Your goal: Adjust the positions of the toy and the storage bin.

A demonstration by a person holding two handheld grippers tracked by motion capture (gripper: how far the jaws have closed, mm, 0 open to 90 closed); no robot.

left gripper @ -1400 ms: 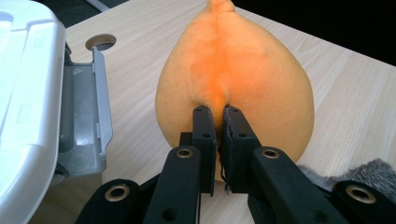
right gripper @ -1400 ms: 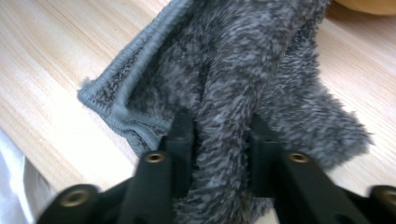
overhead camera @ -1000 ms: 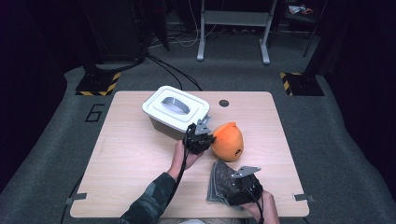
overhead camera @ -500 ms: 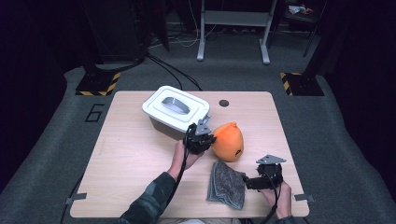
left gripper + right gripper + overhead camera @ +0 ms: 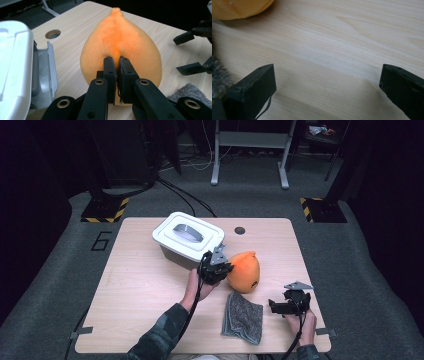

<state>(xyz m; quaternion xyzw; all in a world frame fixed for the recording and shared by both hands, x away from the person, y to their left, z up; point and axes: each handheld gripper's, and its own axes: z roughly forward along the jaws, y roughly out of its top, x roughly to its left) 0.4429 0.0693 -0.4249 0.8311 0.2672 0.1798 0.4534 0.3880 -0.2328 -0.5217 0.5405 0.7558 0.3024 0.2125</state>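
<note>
An orange plush fruit (image 5: 244, 272) lies near the table's middle, pointed end away from me. My left gripper (image 5: 220, 270) sits at its left side. In the left gripper view its jaws (image 5: 116, 60) are shut, pinching a fold of the orange plush fruit (image 5: 120, 37). A grey cloth (image 5: 242, 316) lies flat in front of the fruit. My right gripper (image 5: 274, 307) hovers low to the right of the cloth. Its jaws have just been opening and stand wide (image 5: 327, 77) with only bare wood between them. The cloth's edge (image 5: 218, 75) shows beside its left jaw.
A white lidded box (image 5: 187, 237) stands behind and left of the fruit, close to the left gripper. A cable hole (image 5: 240, 230) is in the wooden table (image 5: 140, 285) near its far edge. Dark floor, stands and cables surround the table.
The right gripper has moved rightward off the grey cloth, which now lies free on the table, and its jaws have spread wider. The left gripper and fruit have stayed put.
</note>
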